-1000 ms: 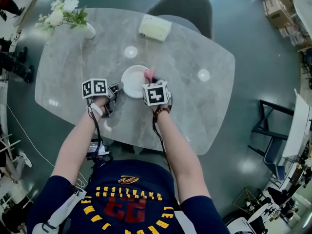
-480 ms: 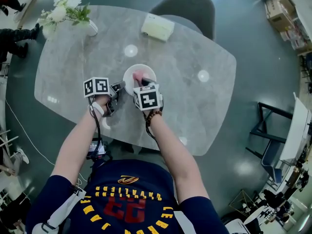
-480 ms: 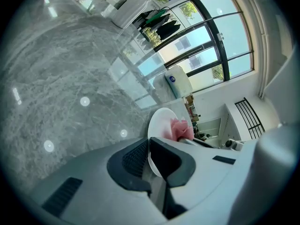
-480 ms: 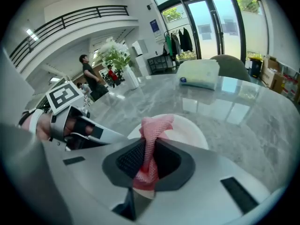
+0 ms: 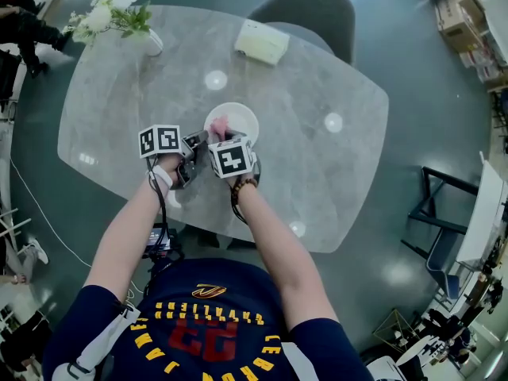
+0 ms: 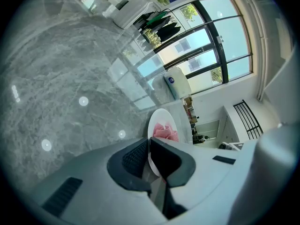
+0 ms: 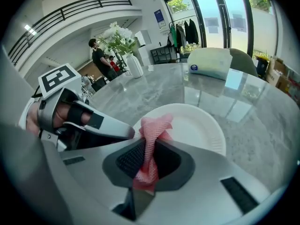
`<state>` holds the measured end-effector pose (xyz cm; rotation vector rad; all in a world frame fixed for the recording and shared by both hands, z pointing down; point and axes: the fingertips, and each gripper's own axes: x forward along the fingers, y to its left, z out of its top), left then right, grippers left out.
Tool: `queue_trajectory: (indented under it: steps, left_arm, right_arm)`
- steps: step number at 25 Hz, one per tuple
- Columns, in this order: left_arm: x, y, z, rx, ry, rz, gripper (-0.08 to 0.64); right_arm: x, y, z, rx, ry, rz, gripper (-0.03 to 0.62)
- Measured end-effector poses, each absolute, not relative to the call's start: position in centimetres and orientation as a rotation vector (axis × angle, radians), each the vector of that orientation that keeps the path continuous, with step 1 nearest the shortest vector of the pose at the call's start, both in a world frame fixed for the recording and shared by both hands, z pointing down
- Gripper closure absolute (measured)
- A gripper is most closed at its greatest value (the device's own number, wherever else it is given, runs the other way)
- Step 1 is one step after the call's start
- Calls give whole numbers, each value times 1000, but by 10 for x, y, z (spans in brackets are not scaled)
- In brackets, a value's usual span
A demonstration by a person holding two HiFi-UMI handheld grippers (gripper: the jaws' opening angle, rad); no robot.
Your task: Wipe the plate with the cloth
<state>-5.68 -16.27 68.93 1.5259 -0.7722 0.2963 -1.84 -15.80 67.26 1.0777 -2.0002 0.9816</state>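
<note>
Mid-table (image 5: 317,173), my left gripper (image 6: 149,150) pinches the plate's (image 7: 197,125) left rim. My right gripper (image 7: 149,150) clamps the cloth (image 7: 153,134) over it, with open tabletop to the right.

Left gripper (image 6: 149,143) sits beside right gripper (image 7: 150,146), jaws clamped.

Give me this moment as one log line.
left gripper: shut on plate rim | right gripper: shut on cloth | cloth: over plate, contact unclear
</note>
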Motion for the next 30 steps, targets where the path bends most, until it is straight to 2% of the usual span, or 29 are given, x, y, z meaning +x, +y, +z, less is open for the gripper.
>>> queue_trajectory:
  steps: [11,19,24,30]
  left_arm:
    - [-58,-161,689,1534,-780,325,541]
    - [-57,-161,689,1534,-787,310,541]
    - [-57,-163,690,1534,-794,315,541]
    - [-55,-163,688,1535,-795,299,541]
  right_arm:
    - [65,-158,674,1218,-1899,969,546]
    - [87,-164,658,1316,-1893,957,546]
    - [73,-158,654,1323,-1892,971,546]
    - [16,-144,657,1220,-1972,1011,546]
